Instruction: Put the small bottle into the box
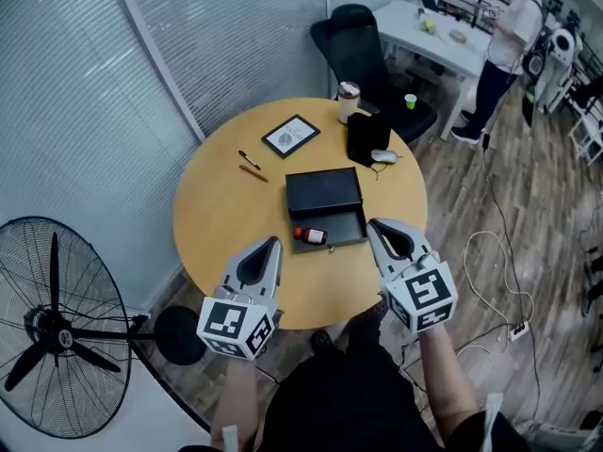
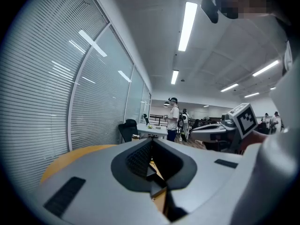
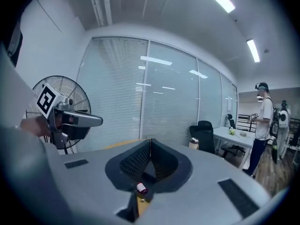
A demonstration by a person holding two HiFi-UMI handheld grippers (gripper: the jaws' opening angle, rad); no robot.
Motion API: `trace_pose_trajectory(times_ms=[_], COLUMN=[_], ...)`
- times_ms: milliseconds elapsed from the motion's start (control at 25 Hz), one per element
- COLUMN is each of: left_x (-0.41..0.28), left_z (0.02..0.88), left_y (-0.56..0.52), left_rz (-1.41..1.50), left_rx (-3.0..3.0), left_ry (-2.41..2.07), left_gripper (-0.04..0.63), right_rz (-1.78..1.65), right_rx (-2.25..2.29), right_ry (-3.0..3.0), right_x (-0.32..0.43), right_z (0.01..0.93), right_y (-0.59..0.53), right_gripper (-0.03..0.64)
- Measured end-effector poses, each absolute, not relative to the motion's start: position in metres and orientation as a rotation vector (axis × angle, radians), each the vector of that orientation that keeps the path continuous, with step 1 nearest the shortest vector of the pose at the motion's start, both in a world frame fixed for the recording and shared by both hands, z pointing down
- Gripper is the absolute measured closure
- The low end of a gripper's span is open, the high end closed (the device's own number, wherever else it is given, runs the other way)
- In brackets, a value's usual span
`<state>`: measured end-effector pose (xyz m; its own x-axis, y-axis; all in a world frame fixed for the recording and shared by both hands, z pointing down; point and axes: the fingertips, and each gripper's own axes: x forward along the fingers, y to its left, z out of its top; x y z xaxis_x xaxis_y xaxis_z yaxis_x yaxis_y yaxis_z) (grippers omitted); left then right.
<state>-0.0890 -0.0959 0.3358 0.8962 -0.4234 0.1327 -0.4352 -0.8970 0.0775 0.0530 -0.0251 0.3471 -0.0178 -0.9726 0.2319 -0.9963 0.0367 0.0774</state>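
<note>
A black box (image 1: 325,196) lies open in the middle of the round yellow table (image 1: 217,215). The small brown bottle (image 1: 311,236) with a red cap lies on its side at the box's front left corner; whether it rests inside I cannot tell. My left gripper (image 1: 274,242) hovers over the table's near edge, just left of the bottle, jaws shut and empty. My right gripper (image 1: 372,224) is beside the box's front right corner, also shut with nothing held. In the right gripper view the bottle (image 3: 141,188) shows through the gap below the closed jaws.
A framed tablet (image 1: 290,136), two pens (image 1: 251,166), a cup (image 1: 349,102), a black pouch (image 1: 367,137) and a mouse (image 1: 384,156) lie on the far half of the table. A floor fan (image 1: 57,328) stands at left. A person (image 1: 504,45) stands by a white desk.
</note>
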Motion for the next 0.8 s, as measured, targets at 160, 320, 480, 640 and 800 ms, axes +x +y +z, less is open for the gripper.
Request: trace_pose_trajectory(times_ms=[160, 320, 480, 640, 800], left_x=[-0.089, -0.09, -0.089, -0.087, -0.087], left_z=[0.331, 0.331, 0.333, 0.334, 0.336], left_y=[-0.096, -0.096, -0.098, -0.096, -0.095], left_rz=[0.165, 0.166, 0.173, 0.18, 0.186], left_rx=[2.964, 2.962, 2.959, 2.962, 2.961], left_ry=[-0.67, -0.669, -0.67, -0.665, -0.661], left_gripper=[0.598, 0.598, 0.598, 0.598, 0.598], right_rz=[0.148, 0.124, 0.107, 0.122, 0.134], right_rx=[2.05, 2.074, 2.081, 2.064, 2.063], right_ry=[-2.108, -2.163, -2.24, -2.259, -2.233], right_x=[0.053, 0.053, 0.052, 0.052, 0.055], right_z=[0.337, 0.324, 0.313, 0.32, 0.326], right_y=[-0.023, -0.021, -0.021, -0.017, -0.013], right_gripper=[0.606, 0.607, 0.607, 0.609, 0.609])
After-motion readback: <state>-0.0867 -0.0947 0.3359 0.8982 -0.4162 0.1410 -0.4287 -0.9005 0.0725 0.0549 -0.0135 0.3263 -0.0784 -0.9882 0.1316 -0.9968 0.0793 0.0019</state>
